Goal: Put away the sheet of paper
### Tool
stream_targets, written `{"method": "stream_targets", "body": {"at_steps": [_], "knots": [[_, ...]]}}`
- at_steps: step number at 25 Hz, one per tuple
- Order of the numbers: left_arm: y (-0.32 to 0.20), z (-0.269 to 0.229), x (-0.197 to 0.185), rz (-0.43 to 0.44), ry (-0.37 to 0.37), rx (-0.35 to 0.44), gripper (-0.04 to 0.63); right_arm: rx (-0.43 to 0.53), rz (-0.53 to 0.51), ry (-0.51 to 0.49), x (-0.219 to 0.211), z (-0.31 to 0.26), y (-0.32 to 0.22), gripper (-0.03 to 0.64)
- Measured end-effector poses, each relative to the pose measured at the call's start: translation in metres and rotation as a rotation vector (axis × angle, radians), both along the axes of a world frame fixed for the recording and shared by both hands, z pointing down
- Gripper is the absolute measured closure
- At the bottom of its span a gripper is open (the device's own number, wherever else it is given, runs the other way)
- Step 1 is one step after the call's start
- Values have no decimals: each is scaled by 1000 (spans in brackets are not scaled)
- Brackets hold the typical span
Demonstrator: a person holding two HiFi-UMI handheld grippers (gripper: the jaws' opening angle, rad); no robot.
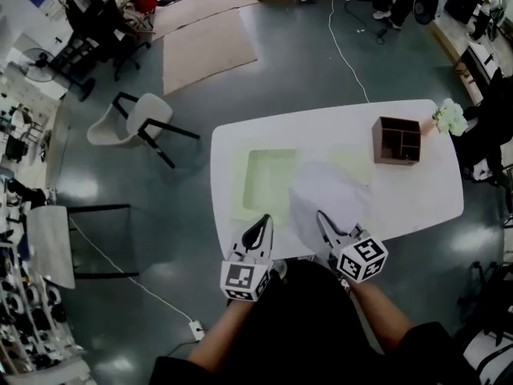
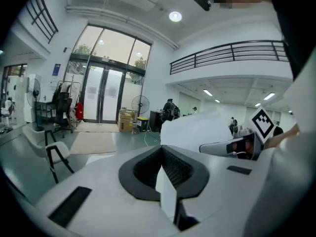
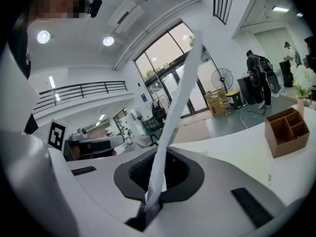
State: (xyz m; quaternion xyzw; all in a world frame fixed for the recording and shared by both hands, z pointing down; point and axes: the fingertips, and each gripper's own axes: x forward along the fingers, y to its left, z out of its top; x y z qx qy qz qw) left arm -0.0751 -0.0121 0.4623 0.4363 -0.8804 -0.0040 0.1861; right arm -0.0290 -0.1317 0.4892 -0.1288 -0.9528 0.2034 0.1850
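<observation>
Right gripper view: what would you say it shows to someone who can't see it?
The right gripper is shut on a white sheet of paper, which rises edge-on up through the picture. To its right, a brown wooden box with compartments stands on a white table in a big bright hall.

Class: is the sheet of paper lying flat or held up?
Held up: the left gripper and right gripper pinch the sheet of paper, bowed above the table.

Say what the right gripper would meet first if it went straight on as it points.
Shut on the sheet of paper, the right gripper tilts slightly down: likely the table near the pale green mat; depth is unclear.
</observation>
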Motion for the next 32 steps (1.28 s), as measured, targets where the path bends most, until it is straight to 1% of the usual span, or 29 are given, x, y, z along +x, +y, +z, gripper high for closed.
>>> {"method": "stream_targets", "body": {"at_steps": [2, 4, 8, 10, 12, 15, 17, 20, 24, 28, 32], "knots": [[9, 0, -7, -46, 2, 1, 592, 12, -35, 4, -12, 7, 0, 620], [14, 3, -13, -73, 9, 0, 592, 27, -65, 16, -23, 16, 0, 620], [16, 16, -23, -99, 30, 4, 592, 36, -97, 59, -42, 42, -6, 620], [13, 23, -30, -103, 41, 10, 592, 27, -101, 86, -51, 56, -10, 620], [11, 29, -36, -96, 48, 14, 592, -28, -83, 121, -59, 70, -15, 620], [9, 35, -45, -82, 54, 13, 592, -151, -32, 181, -68, 90, -23, 620], [10, 37, -51, -79, 52, 8, 592, -188, -12, 214, -73, 103, -26, 620], [11, 47, -58, -86, 63, 13, 592, -214, 7, 254, -81, 126, -31, 620], [10, 63, -63, -110, 91, 3, 592, -207, -18, 308, -87, 162, -33, 620], [3, 79, -66, -115, 123, -10, 592, -192, -33, 365, -90, 201, -41, 620], [6, 94, -77, -138, 138, -16, 592, -176, -37, 392, -99, 224, -46, 620]]}}
